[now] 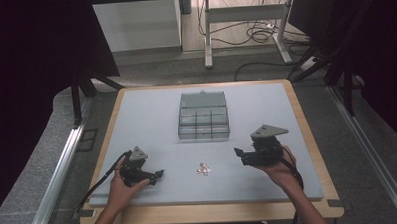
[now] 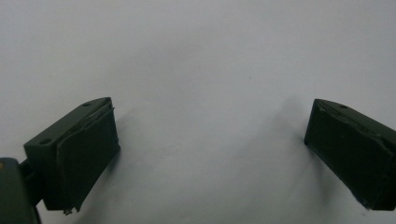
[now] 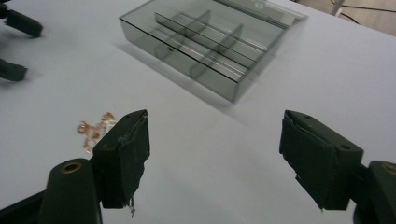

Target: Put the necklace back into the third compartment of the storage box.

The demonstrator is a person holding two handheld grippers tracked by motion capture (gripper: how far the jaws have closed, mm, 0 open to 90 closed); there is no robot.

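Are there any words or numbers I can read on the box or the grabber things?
None: no words, numbers or signs can be read.
Clear divided box: no label shows.
Left gripper and right gripper: plain black, no markings.
Small coppery bits: too small to tell.

You are working bare-armed, with no sleeves showing on either forearm. Your left hand-held gripper (image 1: 157,174) is wearing a black body with a small grey three-cornered plate on top, and a black cable is trailing from it. Your right hand-held gripper (image 1: 237,153) is carrying a larger grey plate and its own black cable. Up close, each jaw is showing a dark block with screw holes and a worn black pad, frayed at the lower edge.
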